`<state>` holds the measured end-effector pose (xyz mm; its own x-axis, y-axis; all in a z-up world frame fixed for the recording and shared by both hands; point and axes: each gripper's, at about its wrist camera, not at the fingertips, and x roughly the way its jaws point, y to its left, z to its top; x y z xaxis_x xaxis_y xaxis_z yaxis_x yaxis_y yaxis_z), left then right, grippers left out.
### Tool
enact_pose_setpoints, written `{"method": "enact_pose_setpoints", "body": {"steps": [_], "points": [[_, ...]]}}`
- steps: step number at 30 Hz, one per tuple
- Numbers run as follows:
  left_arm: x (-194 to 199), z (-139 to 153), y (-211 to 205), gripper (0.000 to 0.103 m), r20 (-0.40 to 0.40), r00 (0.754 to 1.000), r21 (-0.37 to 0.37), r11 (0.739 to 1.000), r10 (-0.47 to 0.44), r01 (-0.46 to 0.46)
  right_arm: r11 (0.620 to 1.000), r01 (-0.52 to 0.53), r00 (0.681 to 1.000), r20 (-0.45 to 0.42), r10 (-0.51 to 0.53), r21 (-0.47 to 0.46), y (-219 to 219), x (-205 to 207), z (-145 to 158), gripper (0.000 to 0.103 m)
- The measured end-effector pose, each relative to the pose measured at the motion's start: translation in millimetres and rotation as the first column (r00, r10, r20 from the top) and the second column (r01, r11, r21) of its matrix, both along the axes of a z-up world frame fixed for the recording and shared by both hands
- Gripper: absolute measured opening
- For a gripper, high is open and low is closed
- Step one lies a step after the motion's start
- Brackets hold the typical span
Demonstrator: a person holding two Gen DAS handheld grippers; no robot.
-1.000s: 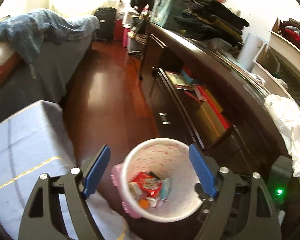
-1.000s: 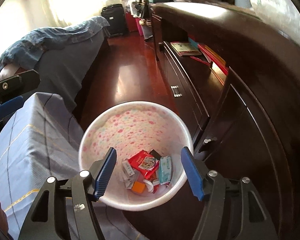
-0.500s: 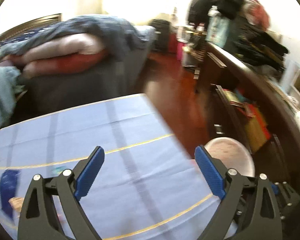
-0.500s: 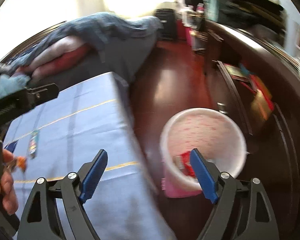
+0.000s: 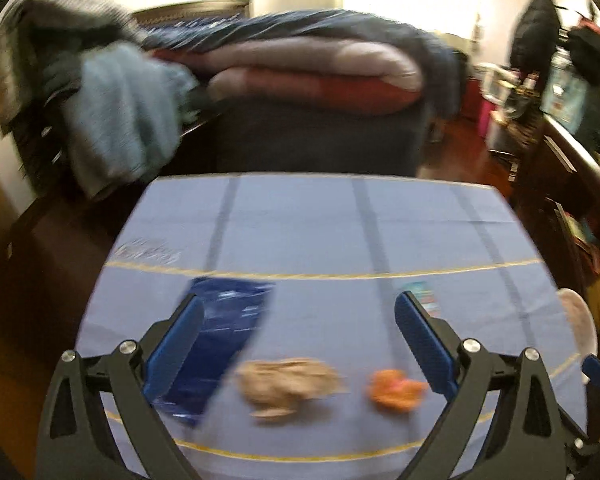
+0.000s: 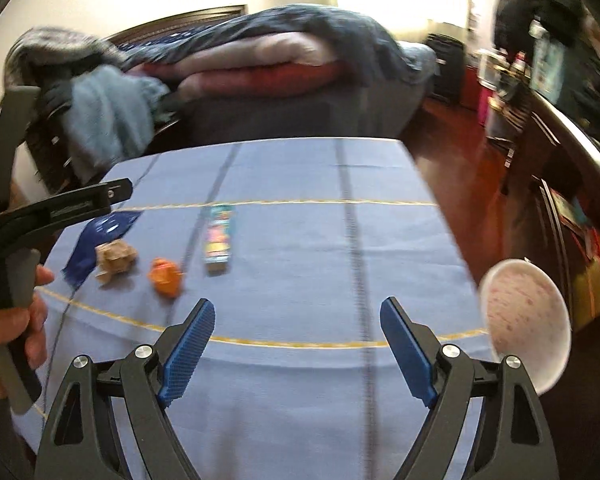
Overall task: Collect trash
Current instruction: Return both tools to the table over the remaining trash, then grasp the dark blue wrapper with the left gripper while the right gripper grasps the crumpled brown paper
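On the blue tablecloth [image 5: 320, 232] lie a crumpled brown paper [image 5: 287, 380], an orange scrap [image 5: 396, 390], a dark blue wrapper [image 5: 215, 336] and a small teal packet [image 5: 424, 296]. My left gripper [image 5: 295, 344] is open and empty just above the brown paper. In the right wrist view the brown paper [image 6: 115, 258], orange scrap [image 6: 165, 276], teal packet [image 6: 219, 238] and blue wrapper [image 6: 95, 240] lie at the left. My right gripper [image 6: 295, 344] is open and empty over bare cloth [image 6: 300, 208]. The speckled white bin [image 6: 526, 320] stands off the table's right edge.
A bed [image 5: 320, 80] piled with blankets and clothes stands behind the table. A dark wooden cabinet [image 6: 572, 184] with books runs along the right, with red-brown floor [image 6: 460, 152] between. The bin's rim [image 5: 580, 320] shows at the right in the left wrist view.
Both grippers have swung left from above the bin to over the table. The trash pieces on the cloth have come into view. Both stay open and empty.
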<state>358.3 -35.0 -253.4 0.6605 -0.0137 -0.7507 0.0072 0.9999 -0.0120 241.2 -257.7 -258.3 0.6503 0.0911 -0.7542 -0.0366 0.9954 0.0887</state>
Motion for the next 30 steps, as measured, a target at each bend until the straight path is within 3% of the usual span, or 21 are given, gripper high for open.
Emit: {"method": "enact_pose_setpoints", "body": {"steps": [3,7,14,16,21,24,26,30], "points": [[10,-17,36,0.097,-0.052,0.998,-0.017,0.999,0.043,-0.044,0.999,-0.044,0.999,-0.005,0.044,-0.008,24,5,-1,0.085],[22,-38,53,0.097,-0.11,0.993,-0.022,0.998,0.052,-0.055,0.996,-0.09,0.996,-0.018,0.09,-0.007,49,13,-5,0.085],[25,-54,63,0.095,-0.118,0.991,-0.035,0.997,0.059,-0.064,0.987,-0.161,0.987,-0.024,0.161,-0.022,90,24,-8,0.085],[25,-57,64,0.088,-0.116,0.992,-0.048,0.997,0.056,-0.061,0.984,-0.175,0.984,-0.019,0.175,-0.032,101,25,-7,0.085],[23,-59,64,0.048,-0.091,0.995,-0.048,0.998,0.041,-0.046,0.981,-0.19,0.982,-0.017,0.189,-0.045,114,28,-6,0.085],[22,-57,71,0.028,-0.083,0.996,-0.127,0.991,0.034,-0.044,0.98,-0.192,0.981,-0.019,0.191,-0.051,119,29,-7,0.085],[20,-56,77,0.021,-0.076,0.996,-0.167,0.985,0.04,-0.052,0.98,-0.192,0.981,-0.018,0.191,-0.06,123,31,-7,0.085],[13,-46,93,0.019,-0.026,0.996,-0.169,0.982,0.084,-0.087,0.973,-0.219,0.976,-0.007,0.219,-0.066,137,36,-6,0.085]]}}
